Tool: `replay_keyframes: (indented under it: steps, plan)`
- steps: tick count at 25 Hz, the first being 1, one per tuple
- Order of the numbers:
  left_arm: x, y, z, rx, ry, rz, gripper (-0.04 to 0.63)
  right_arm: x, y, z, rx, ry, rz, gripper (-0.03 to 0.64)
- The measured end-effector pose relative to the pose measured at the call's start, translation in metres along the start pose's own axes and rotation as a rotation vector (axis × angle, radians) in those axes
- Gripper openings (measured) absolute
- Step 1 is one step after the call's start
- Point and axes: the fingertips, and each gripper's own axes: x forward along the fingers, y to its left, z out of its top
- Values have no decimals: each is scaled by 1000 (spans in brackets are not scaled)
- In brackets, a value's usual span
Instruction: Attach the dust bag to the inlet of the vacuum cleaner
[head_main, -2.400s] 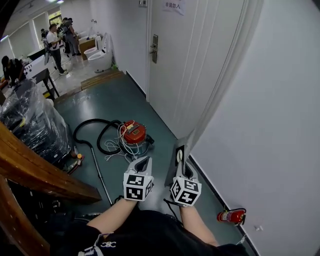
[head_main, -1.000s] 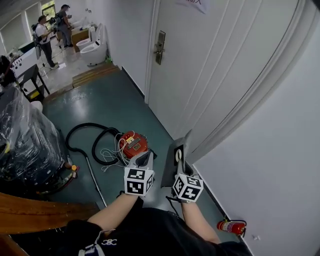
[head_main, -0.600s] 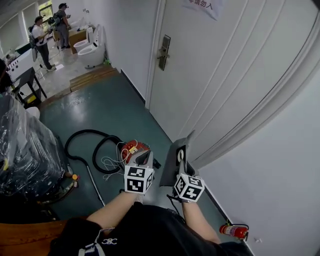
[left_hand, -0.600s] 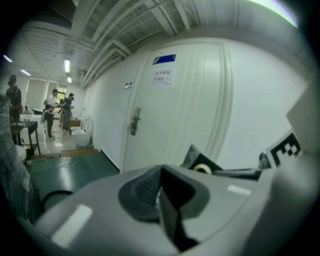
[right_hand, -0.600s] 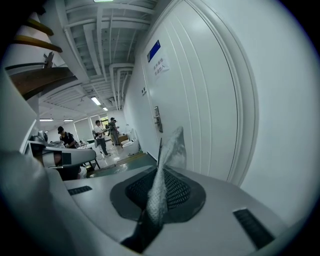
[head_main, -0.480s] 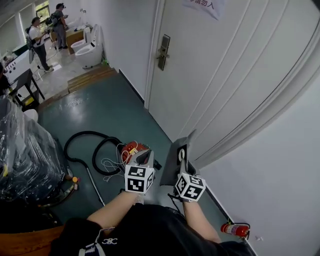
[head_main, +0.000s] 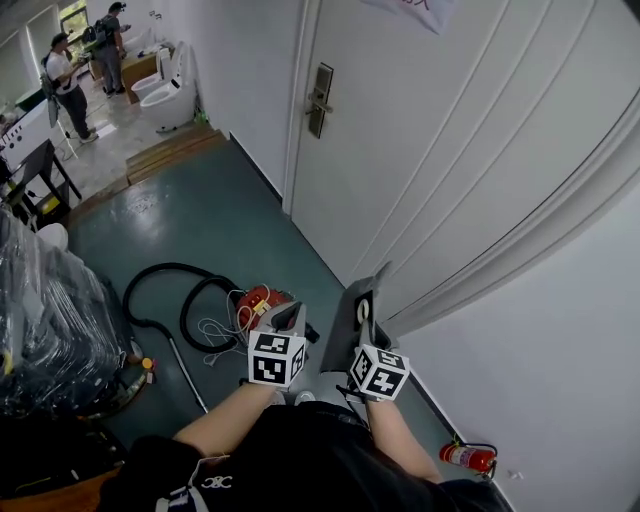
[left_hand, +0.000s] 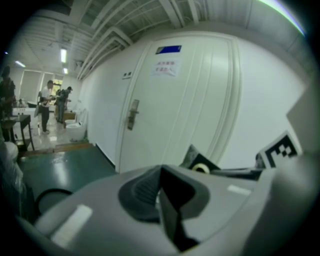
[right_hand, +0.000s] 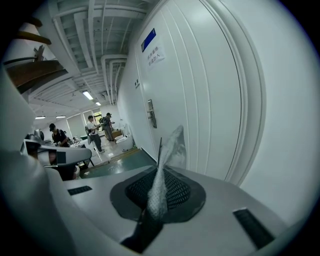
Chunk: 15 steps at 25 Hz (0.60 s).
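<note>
So the right gripper (head_main: 368, 332) is clamped on the bottom edge of the dust bag (head_main: 342, 340). In the right gripper view you can see the grey fabric (right_hand: 170, 145) pinched right between the two pads (right_hand: 172, 192), with the rest sticking straight up. The bag is held upright in the air, off to the right of the red vacuum cleaner (head_main: 253, 298) and not touching it, with its round opening facing the vacuum side. The left gripper (head_main: 287, 316) is just right of the vacuum in the head view, jaws closed together with nothing in them. From its own view (left_hand: 160, 176) the bag (left_hand: 202, 162) shows past its tips. The vacuum sits on the green floor (head_main: 190, 220), and the white door (head_main: 400, 150) is beyond it on the right. A fire extinguisher (head_main: 463, 455) lies well away from the vacuum, at the foot of the wall.
</note>
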Motion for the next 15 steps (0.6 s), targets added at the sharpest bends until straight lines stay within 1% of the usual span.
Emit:
replay_keyframes:
  steps: [5, 10, 15]
  plan:
    - [10, -4, -3, 17, 26, 5, -3, 10, -19, 1, 20, 18, -19, 18]
    - [22, 5, -17, 40, 58, 27, -3, 24, -27, -5, 18, 49, -21, 18]
    - [44, 17, -56, 9, 120, 26, -3, 42, -36, -37, 18, 89, -22, 18]
